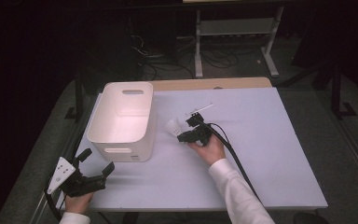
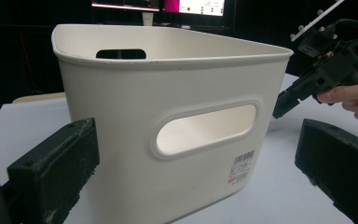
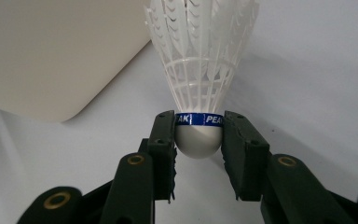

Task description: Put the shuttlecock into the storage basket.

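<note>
Right gripper view: shuttlecock (image 3: 199, 74) between clamped jaws

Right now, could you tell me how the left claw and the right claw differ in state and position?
The right claw is shut on the shuttlecock, pinching its rounded base, while the left claw stands open with nothing between its jaws. The right claw sits beside the white bin near the table's middle; the left claw rests at the near left corner, facing the bin's handle side. Both are black, hand-held and trail a cable.
</note>
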